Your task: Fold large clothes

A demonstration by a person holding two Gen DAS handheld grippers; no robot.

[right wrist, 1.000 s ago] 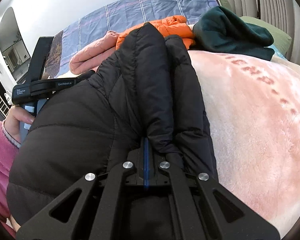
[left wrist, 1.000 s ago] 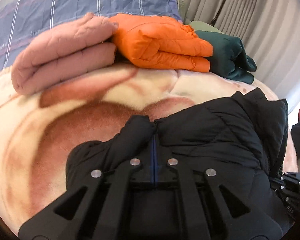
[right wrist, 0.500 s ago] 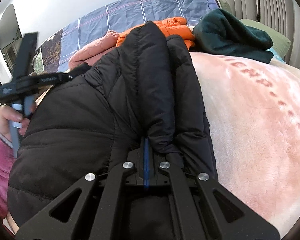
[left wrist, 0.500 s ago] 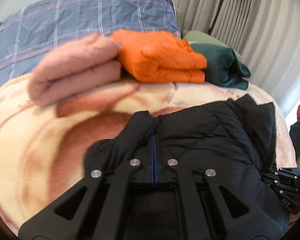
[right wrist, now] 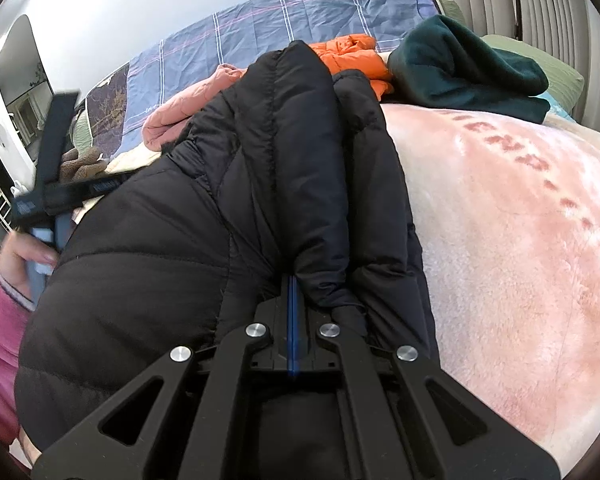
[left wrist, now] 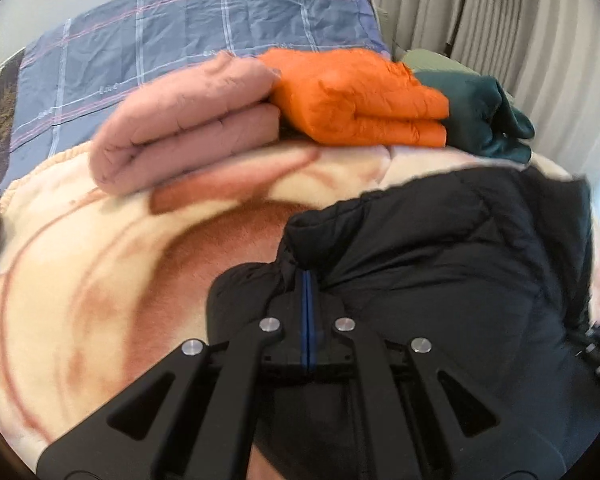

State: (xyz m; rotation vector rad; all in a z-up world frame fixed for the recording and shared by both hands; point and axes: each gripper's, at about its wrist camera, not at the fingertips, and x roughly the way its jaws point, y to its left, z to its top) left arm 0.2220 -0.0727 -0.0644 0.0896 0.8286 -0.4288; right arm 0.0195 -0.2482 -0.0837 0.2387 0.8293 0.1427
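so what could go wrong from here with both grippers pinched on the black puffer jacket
1. The left gripper and right gripper each pinch only a thin bit of the black puffer jacket; the slick padded fabric could slip out as it is carried.
2. The folded pink, orange and dark green garments lie close beyond it; a swung fold could knock them.
3. The bulky jacket may spring open once released.

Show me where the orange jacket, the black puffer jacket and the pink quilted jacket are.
orange jacket (left wrist: 356,96): left wrist view, top folded layer.
black puffer jacket (right wrist: 292,152): right wrist view, raised fold.
pink quilted jacket (left wrist: 188,128): left wrist view, folded front edge.
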